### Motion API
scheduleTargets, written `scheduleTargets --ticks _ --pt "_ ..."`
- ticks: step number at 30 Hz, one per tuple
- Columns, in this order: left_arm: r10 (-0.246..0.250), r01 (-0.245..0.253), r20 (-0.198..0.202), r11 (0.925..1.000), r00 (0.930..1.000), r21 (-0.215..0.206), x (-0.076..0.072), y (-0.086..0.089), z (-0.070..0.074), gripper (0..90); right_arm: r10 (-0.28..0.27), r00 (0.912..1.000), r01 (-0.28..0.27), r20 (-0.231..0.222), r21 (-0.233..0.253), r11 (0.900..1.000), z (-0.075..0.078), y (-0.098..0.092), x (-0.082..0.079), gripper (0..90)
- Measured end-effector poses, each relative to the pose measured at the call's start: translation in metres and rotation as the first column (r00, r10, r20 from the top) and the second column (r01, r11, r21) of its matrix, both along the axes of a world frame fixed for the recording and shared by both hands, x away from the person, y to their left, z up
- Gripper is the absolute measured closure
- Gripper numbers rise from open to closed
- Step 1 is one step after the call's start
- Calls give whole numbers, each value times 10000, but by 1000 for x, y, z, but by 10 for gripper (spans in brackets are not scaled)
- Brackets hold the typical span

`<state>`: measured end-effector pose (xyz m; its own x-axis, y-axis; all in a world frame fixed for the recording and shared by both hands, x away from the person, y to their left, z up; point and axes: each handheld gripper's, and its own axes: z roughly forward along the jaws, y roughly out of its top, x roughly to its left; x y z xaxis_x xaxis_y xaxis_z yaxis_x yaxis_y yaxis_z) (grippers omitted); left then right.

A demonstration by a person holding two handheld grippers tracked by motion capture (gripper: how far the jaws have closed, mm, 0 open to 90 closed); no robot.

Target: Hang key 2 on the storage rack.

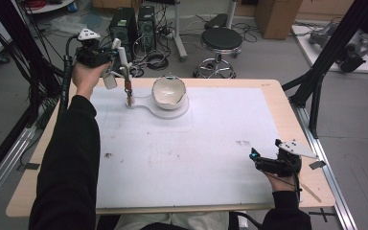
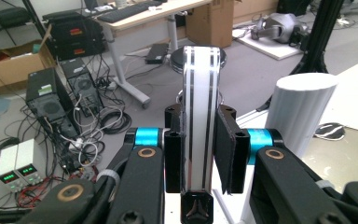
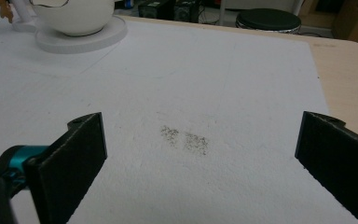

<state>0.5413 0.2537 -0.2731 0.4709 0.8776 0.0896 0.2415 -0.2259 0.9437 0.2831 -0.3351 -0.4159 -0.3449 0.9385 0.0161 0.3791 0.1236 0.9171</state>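
Right gripper (image 1: pixel 257 159) idles with jaws spread wide near the right edge of the white foam-covered worktop (image 1: pixel 191 158), while left gripper (image 1: pixel 111 64) at the far-left corner clamps a white flat-handled tool (image 2: pixel 200 116) upright, beside the cracked white eggshell-shaped bowl (image 1: pixel 168 92), likely for working there.

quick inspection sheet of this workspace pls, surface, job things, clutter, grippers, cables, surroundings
surface: white mat on a wooden table, grey smudges near the right side
job's things: white strip with dark stripes clamped upright; white eggshell-shaped bowl on a white base
clutter: nothing seen
grippers: left gripper shut on the strip, raised at the far left corner; right gripper open, low over the mat
cables: black cable trails from the left gripper
surroundings: black stool, computer towers, floor wiring
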Motion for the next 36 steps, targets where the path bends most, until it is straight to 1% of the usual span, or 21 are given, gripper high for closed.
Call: scheduleTargets --ticks 1,4,7,10,12,15,19,20,21,22,24,25,26,27,28,29,31,33,34,35,36 --pt "24 -24 -39 10000 10000 -23 1 1 0 747 -10 10000 10 -13 9 10000 0 0 0 11" --pt "-60 54 -121 9991 9999 -420 3 2 -3 748 -20 10000 20 -76 -40 10000 -1 0 1 11" --pt "-224 217 -111 9978 9997 -623 4 -1 -4 747 -42 10000 41 -64 -59 10000 -2 0 1 11" --pt "-255 247 -100 9969 9996 -752 5 -3 -6 747 -97 9999 97 -39 -31 9999 -2 -1 2 11" --pt "-290 254 -358 9949 9989 -981 7 -2 -8 747 -110 9999 109 -65 -42 9999 -2 -1 2 11" --pt "-379 319 -608 9948 9974 -965 8 -1 -11 747 -70 9999 70 -89 -52 10000 -3 0 2 11" --pt "-318 244 -735 9947 9968 -996 7 -1 -11 744 -58 9999 57 -124 -60 10000 -3 0 2 11" --pt "-233 152 -826 9952 9963 -972 7 -1 -10 741 -78 9999 78 -67 -60 10000 -3 0 3 11" --pt "-253 151 -967 9944 9950 -1048 6 0 -10 730 -72 10000 71 -70 -60 10000 -2 0 2 11" --pt "-246 107 -1157 9928 9930 -1191 6 2 -10 693 -64 10000 64 -69 -50 10000 -2 0 2 11" --pt "25 -260 -1662 9899 9861 -1395 7 6 -11 596 -73 10000 73 -69 -22 10000 -2 0 2 11" --pt "-36 -263 -1872 9873 9823 -1568 7 9 -12 563 -61 9999 61 -80 -21 10000 -2 0 2 11" --pt "-216 -156 -2029 9836 9790 -1799 7 12 -14 527 -40 10000 39 -71 -44 10000 -2 0 2 11" --pt "-380 -80 -2114 9771 9767 -2128 7 15 -15 468 -27 10000 27 -81 -45 10000 -2 0 2 11" --pt "-476 -80 -2204 9696 9742 -2446 7 17 -17 449 -24 10000 24 -70 -54 10000 -2 0 3 11" --pt "-538 -86 -2281 9645 9721 -2639 6 19 -18 432 -24 10000 24 -58 -45 10000 -2 0 3 11" --pt "-566 -147 -2418 9589 9687 -2834 5 23 -22 406 -26 10000 26 -32 -51 10000 -2 0 3 11" --pt "-575 -232 -2516 9515 9661 -3067 3 27 -27 374 -51 10000 51 -26 23 10000 -1 0 2 10" --pt "-558 -267 -2581 9517 9645 -3057 3 30 -28 363 -53 10000 53 -10 20 10000 -1 0 3 11" --pt "-520 -292 -2547 9519 9656 -3049 1 32 -30 349 -43 10000 43 -12 35 10000 -1 0 3 11" --pt "-514 -295 -2484 9498 9673 -3115 0 34 -30 320 -57 10000 57 -39 40 10000 -1 0 3 11"
